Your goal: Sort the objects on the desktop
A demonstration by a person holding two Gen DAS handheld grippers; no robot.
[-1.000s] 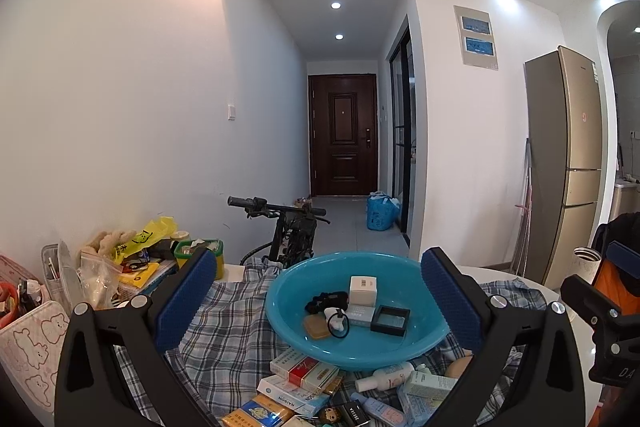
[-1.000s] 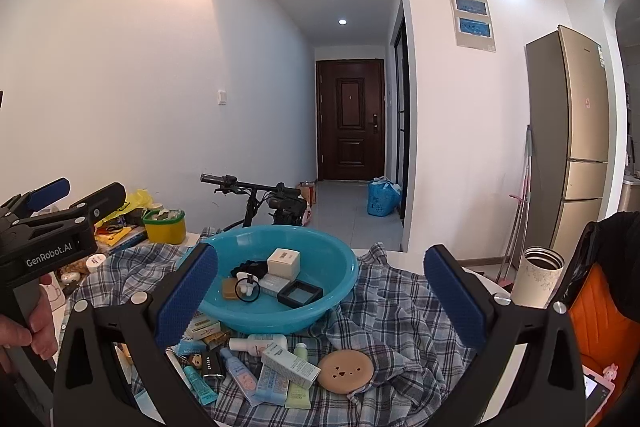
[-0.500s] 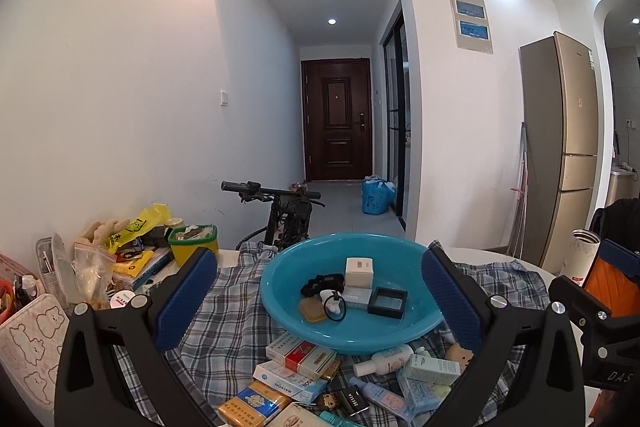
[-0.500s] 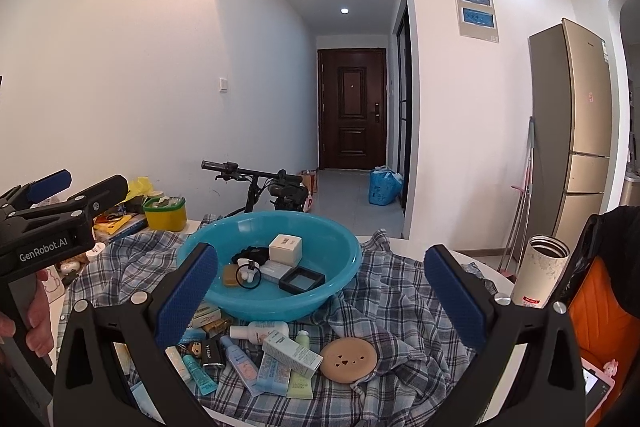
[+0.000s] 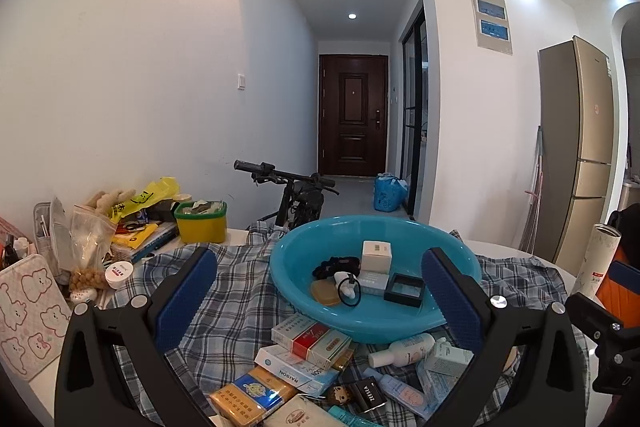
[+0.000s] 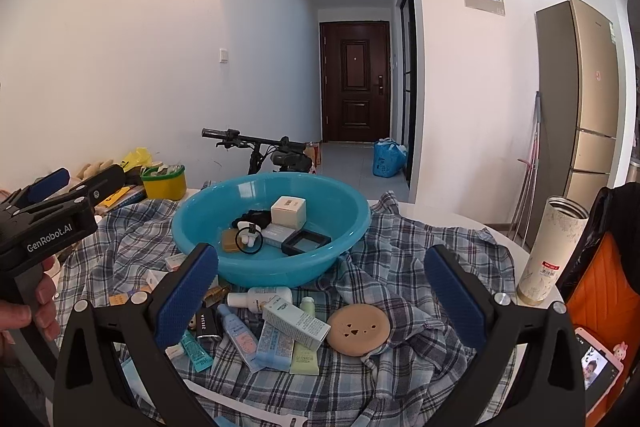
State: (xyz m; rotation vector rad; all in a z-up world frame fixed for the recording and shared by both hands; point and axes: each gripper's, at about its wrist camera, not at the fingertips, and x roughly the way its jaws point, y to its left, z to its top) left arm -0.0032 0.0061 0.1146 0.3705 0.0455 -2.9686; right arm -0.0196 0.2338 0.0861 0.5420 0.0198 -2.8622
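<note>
We see a plaid cloth (image 6: 416, 259) spread over the tabletop (image 5: 516, 253), and on it a blue basin (image 6: 224, 211) that holds a white box (image 6: 289, 211), a black frame (image 6: 306, 241) and a hair tie (image 6: 249, 240). In front of the basin lie small boxes (image 5: 310, 341), a white bottle (image 6: 260, 299), tubes (image 6: 238, 333) and a round tan compact (image 6: 359, 327). We hold the left gripper (image 5: 320, 303) and the right gripper (image 6: 322, 293) above these items, each with its jaws spread wide and nothing between them.
</note>
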